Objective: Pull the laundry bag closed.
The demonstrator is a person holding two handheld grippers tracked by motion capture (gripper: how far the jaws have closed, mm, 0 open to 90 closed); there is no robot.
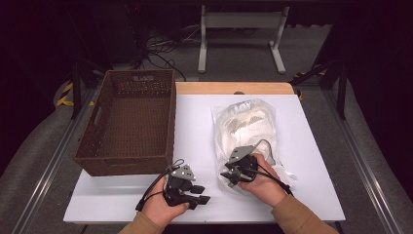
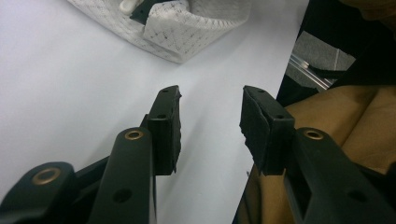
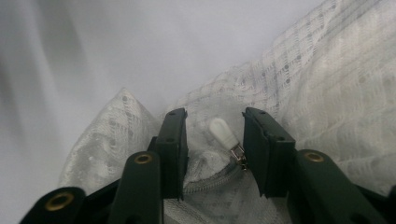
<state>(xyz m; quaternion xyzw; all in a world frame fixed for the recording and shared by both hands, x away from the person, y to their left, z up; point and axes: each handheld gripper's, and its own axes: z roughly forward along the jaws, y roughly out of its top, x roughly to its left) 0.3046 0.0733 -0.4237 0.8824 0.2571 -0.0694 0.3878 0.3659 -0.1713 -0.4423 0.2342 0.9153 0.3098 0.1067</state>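
We see the white table (image 1: 195,126) running across the middle of the high view, and on it, toward nine o'clock, a brown wicker basket (image 1: 127,122) sitting with its far rim toward twelve. At about two o'clock from the table's centre lies the white mesh laundry bag (image 1: 246,127), flat on the table and well apart from the basket; its near corner also shows at twelve o'clock in the left gripper view (image 2: 180,28). Our right gripper (image 1: 230,176) rests on the bag's near end, at roughly five o'clock from the table's centre. In the right gripper view its jaws stand apart over the mesh, one on each side of the white zipper pull (image 3: 223,132); the pull lies just beside the right-hand jaw, and we cannot tell whether a pad touches it, so we read this gripper as open around the pull, not yet clamped. Our left gripper (image 1: 200,201) hovers near the table's front edge at six o'clock, pointing toward three, its jaws parted with nothing between them but bare table.
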